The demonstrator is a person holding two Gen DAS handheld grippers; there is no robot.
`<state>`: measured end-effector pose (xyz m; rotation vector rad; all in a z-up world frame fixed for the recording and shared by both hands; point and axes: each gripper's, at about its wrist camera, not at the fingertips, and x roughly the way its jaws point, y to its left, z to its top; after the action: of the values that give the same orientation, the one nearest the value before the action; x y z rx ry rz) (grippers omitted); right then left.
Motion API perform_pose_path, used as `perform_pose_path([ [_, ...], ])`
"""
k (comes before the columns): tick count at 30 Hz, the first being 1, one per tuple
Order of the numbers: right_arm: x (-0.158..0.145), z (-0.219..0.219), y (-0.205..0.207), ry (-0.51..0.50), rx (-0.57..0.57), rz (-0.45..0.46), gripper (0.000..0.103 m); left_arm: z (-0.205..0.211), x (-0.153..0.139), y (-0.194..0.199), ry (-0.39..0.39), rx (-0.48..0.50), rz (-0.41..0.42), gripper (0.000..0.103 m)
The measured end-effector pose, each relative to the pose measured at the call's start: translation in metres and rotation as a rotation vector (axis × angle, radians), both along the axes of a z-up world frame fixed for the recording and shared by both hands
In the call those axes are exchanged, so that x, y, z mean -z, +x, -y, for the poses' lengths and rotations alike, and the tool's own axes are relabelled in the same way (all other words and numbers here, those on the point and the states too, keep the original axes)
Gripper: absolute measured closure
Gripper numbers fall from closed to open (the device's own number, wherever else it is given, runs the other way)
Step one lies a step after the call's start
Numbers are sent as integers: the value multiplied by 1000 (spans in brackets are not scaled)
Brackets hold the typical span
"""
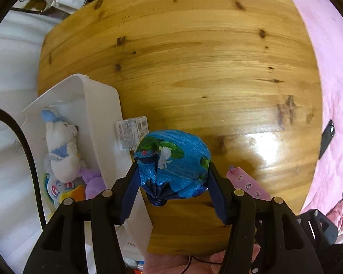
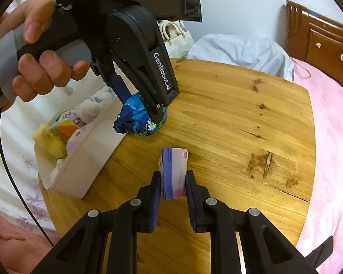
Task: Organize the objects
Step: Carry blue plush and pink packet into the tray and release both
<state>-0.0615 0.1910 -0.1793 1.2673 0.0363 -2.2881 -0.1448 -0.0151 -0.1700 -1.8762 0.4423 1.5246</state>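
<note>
My left gripper (image 1: pixel 173 166) is shut on a blue fabric pouch (image 1: pixel 171 150) printed with green leaves; its gathered neck points back toward the camera. In the right wrist view the left gripper (image 2: pixel 144 111) holds that pouch (image 2: pixel 135 116) just above the round wooden table (image 2: pixel 228 118), beside a white bin (image 2: pixel 84 166). The right gripper (image 2: pixel 173 174) is shut on a small pink and purple packet (image 2: pixel 175 159), held upright over the table's near part. The packet (image 1: pixel 247 182) also shows at the right of the left gripper.
The white bin (image 1: pixel 96 105) at the table's left edge holds several plush toys (image 1: pixel 61 146). A small white printed box (image 1: pixel 131 132) lies next to the bin. Pink bedding (image 1: pixel 331 57) lies to the right with a dark phone (image 1: pixel 328 137) on it. A hand (image 2: pixel 36 64) grips the left handle.
</note>
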Motion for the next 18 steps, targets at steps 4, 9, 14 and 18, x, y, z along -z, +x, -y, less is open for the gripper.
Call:
perform_pose_path([
  [4, -16, 6, 10, -2, -15, -20, 82, -6, -25, -10, 37, -20, -11, 43],
  [9, -34, 13, 16, -55, -34, -30, 82, 3, -53, -15, 64, -96, -67, 43],
  [14, -51, 28, 21, -62, -70, -68, 82, 21, -56, -22, 76, -142, -131, 42],
  [18, -63, 43, 25, -69, -99, -95, 82, 44, -56, -25, 80, -222, -143, 42],
])
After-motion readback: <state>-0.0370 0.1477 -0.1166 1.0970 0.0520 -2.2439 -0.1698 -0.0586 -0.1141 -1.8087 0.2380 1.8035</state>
